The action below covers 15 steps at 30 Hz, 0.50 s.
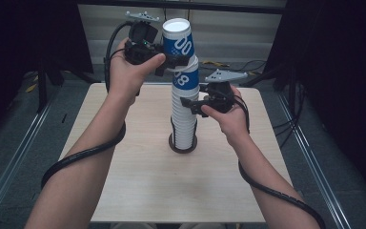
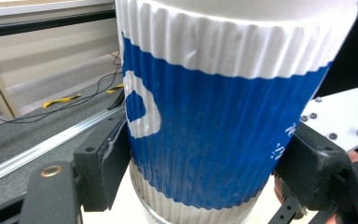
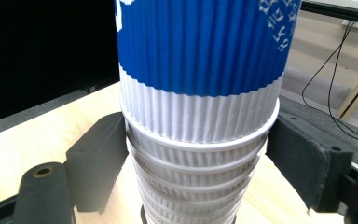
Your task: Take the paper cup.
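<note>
Stack of upside-down ribbed paper cups is standing near the middle of the table, seated in a dark ring holder. The top cup, blue band with white numerals, is sitting tilted above the rest, and the left gripper is clamping it: in the left gripper view both black pads are pressing the blue wall of that cup on either side. The right gripper is sitting lower on the column, jaws straddling the white rims below the second blue cup; in the right gripper view the left pad looks to be touching the rims while the right pad is standing just clear, so this grip reads as bracing, not yet a firm clamp. Judgement: the step in hand is peeling the top cup off the stack while the other hand is steadying the column. Next move likely calls for a straight upward lift by the left hand, along the cup's axis, with the right jaws firming up so the second cup is not dragging along. Risk: the tilt is hinting at a nested cup sticking, or the tall stack tipping.
</note>
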Each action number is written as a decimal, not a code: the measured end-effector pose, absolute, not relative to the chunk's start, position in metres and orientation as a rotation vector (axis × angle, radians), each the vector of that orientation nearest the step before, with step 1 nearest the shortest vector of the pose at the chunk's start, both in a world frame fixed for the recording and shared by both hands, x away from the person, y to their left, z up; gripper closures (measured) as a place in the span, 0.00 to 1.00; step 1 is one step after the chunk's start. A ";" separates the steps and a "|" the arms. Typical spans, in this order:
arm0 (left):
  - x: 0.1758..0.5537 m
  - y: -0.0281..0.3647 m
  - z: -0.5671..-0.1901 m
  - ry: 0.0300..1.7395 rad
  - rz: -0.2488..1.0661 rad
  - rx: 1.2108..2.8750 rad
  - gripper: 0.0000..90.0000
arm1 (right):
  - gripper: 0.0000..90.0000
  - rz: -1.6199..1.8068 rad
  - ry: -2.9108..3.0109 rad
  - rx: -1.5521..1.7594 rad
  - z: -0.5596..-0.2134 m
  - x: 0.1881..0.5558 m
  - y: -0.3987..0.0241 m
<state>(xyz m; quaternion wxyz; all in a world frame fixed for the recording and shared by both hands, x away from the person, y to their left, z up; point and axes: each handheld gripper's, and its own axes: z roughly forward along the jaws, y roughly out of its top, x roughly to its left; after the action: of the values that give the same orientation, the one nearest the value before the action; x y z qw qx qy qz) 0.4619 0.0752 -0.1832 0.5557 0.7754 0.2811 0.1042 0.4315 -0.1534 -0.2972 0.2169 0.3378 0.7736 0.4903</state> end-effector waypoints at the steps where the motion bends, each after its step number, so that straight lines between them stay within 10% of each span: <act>1: 0.462 0.075 -0.183 0.664 0.246 1.831 0.27 | 0.22 1.358 2.143 0.936 -0.297 0.432 -0.153; 15: 0.452 0.102 -0.185 0.682 0.255 1.826 0.27 | 0.22 1.367 2.137 0.934 -0.298 0.431 -0.154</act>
<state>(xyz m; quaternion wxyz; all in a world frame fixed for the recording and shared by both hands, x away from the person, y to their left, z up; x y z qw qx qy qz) 0.4520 0.1022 -0.1845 0.5546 0.7729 0.2887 0.1081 0.4309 -0.1543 -0.2984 0.2174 0.3371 0.7716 0.4937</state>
